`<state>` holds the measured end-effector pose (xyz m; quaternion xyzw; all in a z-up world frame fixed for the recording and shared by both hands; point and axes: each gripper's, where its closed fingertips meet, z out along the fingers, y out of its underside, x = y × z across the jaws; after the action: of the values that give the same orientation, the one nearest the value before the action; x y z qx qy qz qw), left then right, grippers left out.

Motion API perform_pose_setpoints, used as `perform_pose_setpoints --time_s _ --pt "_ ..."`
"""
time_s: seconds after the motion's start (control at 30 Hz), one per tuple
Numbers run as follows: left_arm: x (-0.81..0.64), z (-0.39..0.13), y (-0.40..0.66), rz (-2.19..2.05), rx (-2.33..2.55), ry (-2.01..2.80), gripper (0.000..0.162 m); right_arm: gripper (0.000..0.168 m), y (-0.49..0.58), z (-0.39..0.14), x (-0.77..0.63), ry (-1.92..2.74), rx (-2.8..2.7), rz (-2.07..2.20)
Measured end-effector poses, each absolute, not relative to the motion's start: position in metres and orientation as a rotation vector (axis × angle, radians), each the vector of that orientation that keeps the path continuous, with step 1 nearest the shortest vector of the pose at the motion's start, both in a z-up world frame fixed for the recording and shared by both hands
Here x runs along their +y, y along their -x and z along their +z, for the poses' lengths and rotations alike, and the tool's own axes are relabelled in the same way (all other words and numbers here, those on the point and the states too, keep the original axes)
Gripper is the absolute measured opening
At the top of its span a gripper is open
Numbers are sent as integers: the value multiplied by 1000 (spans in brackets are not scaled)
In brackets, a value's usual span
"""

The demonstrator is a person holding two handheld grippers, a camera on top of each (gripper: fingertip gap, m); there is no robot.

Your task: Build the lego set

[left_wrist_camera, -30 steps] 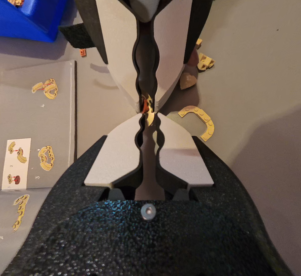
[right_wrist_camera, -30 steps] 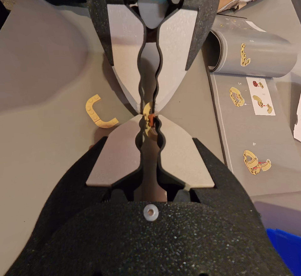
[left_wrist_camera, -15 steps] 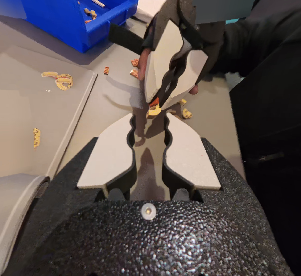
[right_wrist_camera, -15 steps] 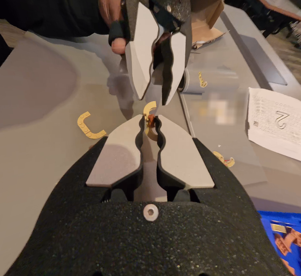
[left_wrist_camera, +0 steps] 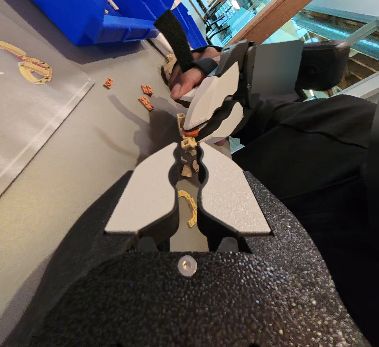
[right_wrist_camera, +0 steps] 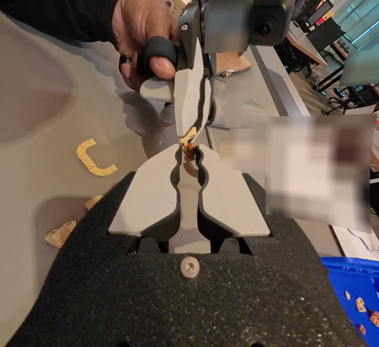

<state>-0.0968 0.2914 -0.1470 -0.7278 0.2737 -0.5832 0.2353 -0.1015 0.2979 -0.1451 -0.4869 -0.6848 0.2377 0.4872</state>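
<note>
Half a second ago the fingers of my left gripper [left_wrist_camera: 187, 147] stood apart, clear of the arch [right_wrist_camera: 189, 133]. Now they are clamped on it. My right gripper [right_wrist_camera: 187, 149] stays pinched on the brown piece [right_wrist_camera: 191, 151], tip to tip with the left, above the table [right_wrist_camera: 41, 111]. Both views have tilted up and now take in the room beyond.

Hard to make out: the fingertips cover the place where the arch meets the brown piece, so I cannot tell whether the two are fully seated. My left palm hides most of the U-plate [left_wrist_camera: 189, 204], which shows only through the gap between its fingers.

Left wrist view only: small orange plates [left_wrist_camera: 146, 96] on the table, the booklet [left_wrist_camera: 30, 101] at the left, and the blue bin [left_wrist_camera: 82, 5] behind.

Right wrist view only: the whole U-plate lying flat, well apart from the grippers, loose tan pieces [right_wrist_camera: 59, 234] near my right palm, and just a corner of the bin.
</note>
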Motion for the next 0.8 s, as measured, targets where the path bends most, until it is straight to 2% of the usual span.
perform_pose_setpoints --time_s 0.47,0.8 --pt "289 -141 96 -1327 991 1866 10 13 103 -144 296 1279 -1620 723" --pt "286 -139 97 -1185 1087 1838 10 13 104 -139 294 1171 -1615 577"
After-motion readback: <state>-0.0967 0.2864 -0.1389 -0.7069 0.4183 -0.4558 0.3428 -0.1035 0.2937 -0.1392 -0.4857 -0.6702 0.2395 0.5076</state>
